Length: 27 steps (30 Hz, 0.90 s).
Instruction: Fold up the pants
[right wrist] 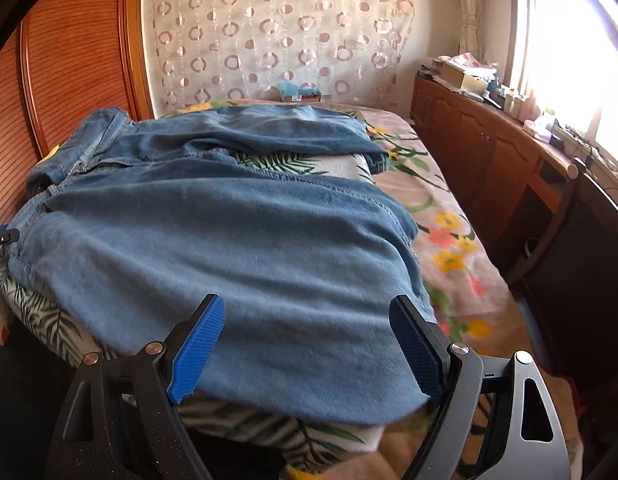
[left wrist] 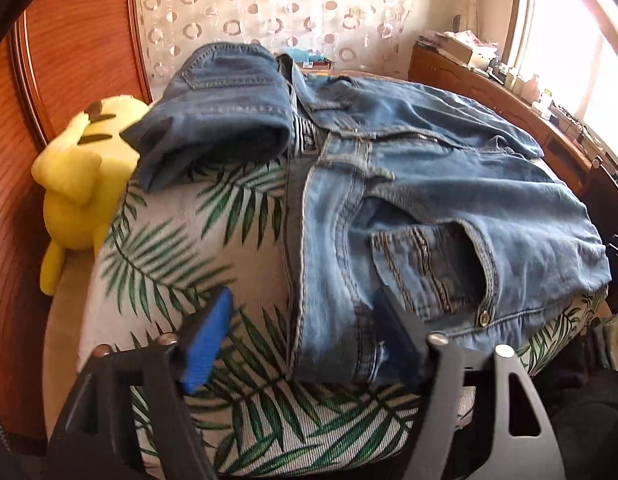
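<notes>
We have the jeans (right wrist: 213, 240) spread across the leaf-print cushion (left wrist: 181, 256) on the bed (right wrist: 449, 240), legs apart. Left gripper (left wrist: 301, 336) and right gripper (right wrist: 305, 344) hover with jaws wide, holding nothing. Next we likely grip waistband and hem.

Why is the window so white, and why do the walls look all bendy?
In both wrist views the window is washed out white by strong daylight, so nothing outside shows. Both views are fisheye, so the wooden wardrobe edges bow into curves. In the left wrist view the yellow plush toy and the jeans look slightly smeared.
</notes>
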Available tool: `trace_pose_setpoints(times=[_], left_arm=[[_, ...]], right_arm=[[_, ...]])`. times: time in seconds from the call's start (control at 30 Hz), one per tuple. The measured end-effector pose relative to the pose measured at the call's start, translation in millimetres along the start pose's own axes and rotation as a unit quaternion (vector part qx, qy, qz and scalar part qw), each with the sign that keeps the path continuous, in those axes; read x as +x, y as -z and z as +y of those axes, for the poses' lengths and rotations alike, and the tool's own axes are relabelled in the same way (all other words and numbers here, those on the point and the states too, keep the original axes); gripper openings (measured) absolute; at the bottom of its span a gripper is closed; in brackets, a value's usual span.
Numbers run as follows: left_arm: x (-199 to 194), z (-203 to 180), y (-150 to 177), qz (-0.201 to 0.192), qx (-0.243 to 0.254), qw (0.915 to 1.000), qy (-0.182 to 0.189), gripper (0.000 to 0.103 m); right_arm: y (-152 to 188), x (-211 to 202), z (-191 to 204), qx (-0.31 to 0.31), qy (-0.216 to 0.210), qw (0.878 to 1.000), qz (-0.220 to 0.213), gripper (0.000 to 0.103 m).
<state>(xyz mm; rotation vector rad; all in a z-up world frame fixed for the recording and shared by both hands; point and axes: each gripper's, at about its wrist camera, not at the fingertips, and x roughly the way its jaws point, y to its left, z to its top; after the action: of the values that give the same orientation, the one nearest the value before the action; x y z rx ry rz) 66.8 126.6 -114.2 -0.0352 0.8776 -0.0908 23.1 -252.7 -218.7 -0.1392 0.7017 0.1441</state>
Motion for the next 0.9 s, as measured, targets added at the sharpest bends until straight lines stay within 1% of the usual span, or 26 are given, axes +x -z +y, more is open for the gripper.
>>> trace_pose_setpoints(times=[0.1,0.17,0.23,0.33,0.37,0.47,0.6,0.7,0.77,0.8,0.83,0.87,0.9], left_arm=[[4.6,-0.5,2.9,0.004,-0.005,1.0000,0.003,0.075],[6.2,-1.9,4.5,0.002,-0.004,1.0000,0.001,0.075],[6.1,-2.6,5.7,-0.001,-0.004,1.0000,-0.001,0.075],[4.6,-1.9,8.0,-0.007,-0.004,1.0000,0.001,0.075],[3.6,-1.7,9.5,-0.009,-0.004,0.9999,0.001,0.075],[0.7,-1.3,12.5,-0.012,-0.006,0.9999,0.001,0.075],[-2.3,-0.5,15.8,-0.015,-0.009,0.9998,0.002,0.075],[-4.0,-2.2,16.9,-0.017,-0.006,0.9998,0.009,0.067],[-5.8,-3.7,18.3,-0.018,-0.005,0.9997,0.017,0.056],[-6.9,-4.6,19.3,-0.019,-0.004,0.9996,0.022,0.053],[-7.7,-6.1,19.7,-0.019,-0.003,0.9994,0.027,0.047],[-8.3,-7.2,20.2,-0.019,-0.002,0.9994,0.029,0.044],[-9.1,-8.1,20.9,-0.019,-0.002,0.9995,0.027,0.043]], right_arm=[[-0.4,-13.5,4.6,-0.004,-0.009,1.000,0.007,0.086],[-1.6,-19.8,7.3,-0.009,-0.021,1.000,0.011,0.082],[0.2,-24.6,11.6,-0.020,-0.031,0.999,0.013,0.081],[-1.0,-22.4,20.3,-0.036,-0.043,0.998,0.026,0.073],[1.2,-20.5,22.2,-0.039,-0.044,0.998,0.034,0.070],[5.9,-17.8,18.5,-0.046,-0.036,0.997,0.053,0.068],[2.5,-20.8,15.9,-0.043,-0.035,0.997,0.053,0.066],[1.1,-17.6,11.8,-0.042,-0.041,0.997,0.049,0.061],[2.2,-19.9,7.8,-0.042,-0.042,0.997,0.046,0.046],[3.3,-19.1,6.1,-0.044,-0.040,0.997,0.043,0.042],[5.7,-19.3,6.4,-0.047,-0.041,0.997,0.041,0.034],[5.0,-17.8,6.7,-0.052,-0.044,0.997,0.040,0.024],[2.3,-12.6,6.5,-0.059,-0.043,0.997,0.039,0.019]])
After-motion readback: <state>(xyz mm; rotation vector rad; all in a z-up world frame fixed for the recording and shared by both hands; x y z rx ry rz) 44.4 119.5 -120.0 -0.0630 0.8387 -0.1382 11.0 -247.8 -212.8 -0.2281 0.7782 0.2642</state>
